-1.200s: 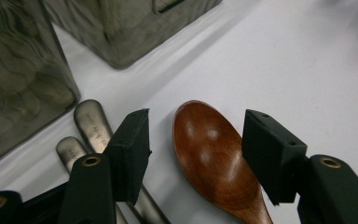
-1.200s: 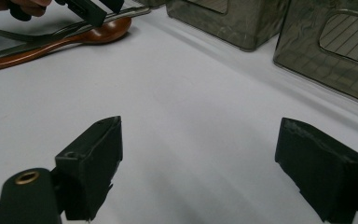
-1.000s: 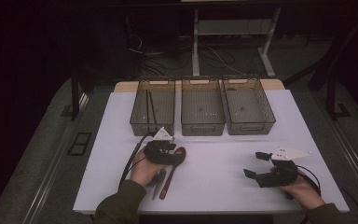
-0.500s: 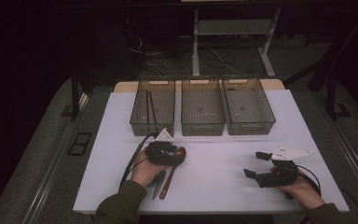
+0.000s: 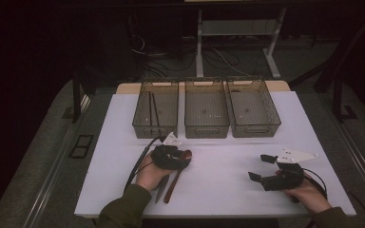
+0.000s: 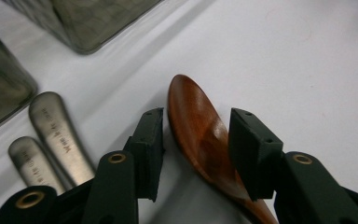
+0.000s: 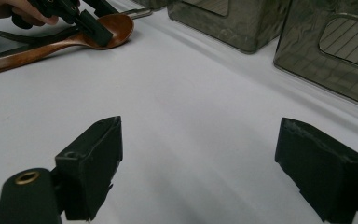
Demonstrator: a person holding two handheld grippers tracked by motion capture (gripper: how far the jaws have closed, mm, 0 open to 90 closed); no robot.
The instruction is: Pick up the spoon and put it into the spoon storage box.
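A brown wooden spoon (image 5: 175,181) lies on the white table, its bowl pointing away from the person. My left gripper (image 5: 184,156) is lowered over that bowl. In the left gripper view the spoon (image 6: 193,121) sits between the two black pads of the left gripper (image 6: 198,119). The jaws have just been closing, and a thin gap still shows at the left pad. My right gripper (image 5: 259,167) rests at the table's right, and the right gripper (image 7: 203,140) stands open over bare table. From there the spoon (image 7: 51,46) lies far off at the top left.
Two metal utensil handles (image 6: 58,130) lie just left of the spoon. Three dark mesh bins stand in a row at the back: the left bin (image 5: 154,129) holds thin dark sticks (image 5: 153,111), then come the middle bin (image 5: 206,129) and the right bin (image 5: 256,129).
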